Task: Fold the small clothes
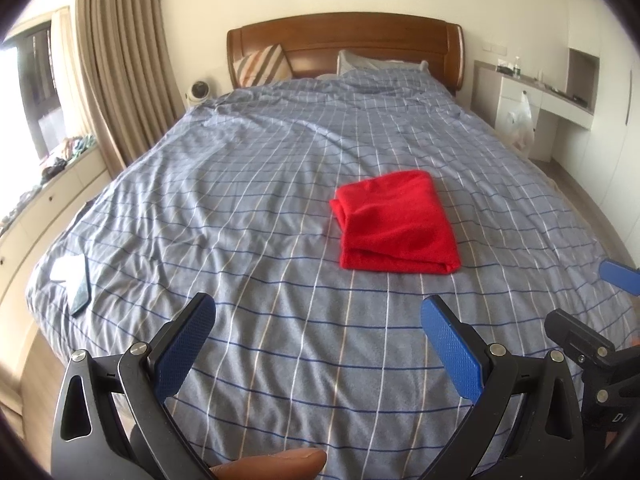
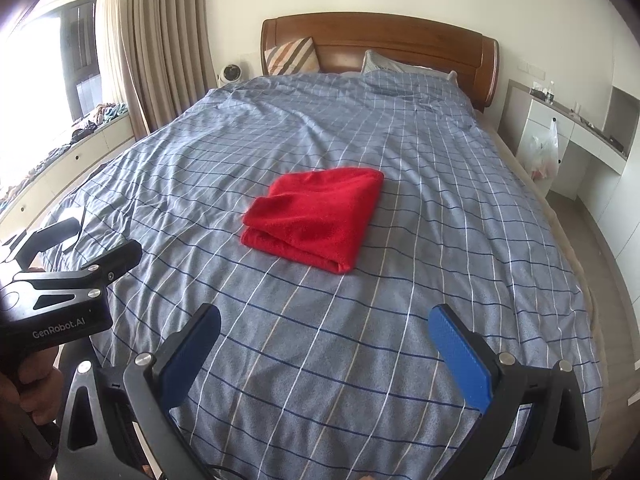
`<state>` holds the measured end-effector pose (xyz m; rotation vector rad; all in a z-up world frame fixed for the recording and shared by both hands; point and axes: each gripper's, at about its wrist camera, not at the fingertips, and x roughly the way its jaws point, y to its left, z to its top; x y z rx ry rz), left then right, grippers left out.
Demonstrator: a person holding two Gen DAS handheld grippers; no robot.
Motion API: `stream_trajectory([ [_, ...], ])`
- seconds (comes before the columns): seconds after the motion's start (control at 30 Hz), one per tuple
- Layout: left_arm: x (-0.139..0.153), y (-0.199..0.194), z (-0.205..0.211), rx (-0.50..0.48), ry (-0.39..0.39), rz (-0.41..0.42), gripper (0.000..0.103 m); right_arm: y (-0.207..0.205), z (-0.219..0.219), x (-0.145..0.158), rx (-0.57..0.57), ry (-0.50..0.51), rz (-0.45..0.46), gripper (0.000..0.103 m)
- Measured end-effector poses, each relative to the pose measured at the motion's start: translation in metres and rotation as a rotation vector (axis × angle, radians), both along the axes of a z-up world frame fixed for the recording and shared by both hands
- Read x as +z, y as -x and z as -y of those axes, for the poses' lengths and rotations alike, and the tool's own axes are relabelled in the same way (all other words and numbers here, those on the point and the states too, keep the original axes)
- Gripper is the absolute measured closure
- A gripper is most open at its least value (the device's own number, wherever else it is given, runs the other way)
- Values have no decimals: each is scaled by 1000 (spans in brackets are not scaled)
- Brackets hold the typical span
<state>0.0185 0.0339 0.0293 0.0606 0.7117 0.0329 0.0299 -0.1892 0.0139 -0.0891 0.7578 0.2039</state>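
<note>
Cloth [image 1: 396, 224], red and folded into a thick square, lay flat on the bed [image 1: 260, 184], near the middle and a bit toward the foot edge. Both tools hung above the foot edge, well apart from it. The left gripper [image 1: 318, 344] had its blue fingers spread wide, holding nothing. The right gripper [image 2: 325, 350] was the same. Only the left view showed a phone [image 1: 80, 290] on white paper near the bed's left corner. Only the right view showed a hand [image 2: 32, 390] on the left tool's handle.
</note>
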Motion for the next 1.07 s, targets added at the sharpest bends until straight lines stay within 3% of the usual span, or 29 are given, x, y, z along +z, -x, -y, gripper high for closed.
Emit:
stream_trajectory([
  [0.23, 4, 2, 2, 17, -23, -11, 0, 4, -7, 7, 11, 14, 1, 1],
  [0.6, 3, 0, -3, 22, 7, -24, 0, 7, -9, 10, -27, 53, -6, 1],
  [1.07, 2, 1, -3, 32, 9, -16, 1, 5, -6, 11, -28, 31, -17, 1],
])
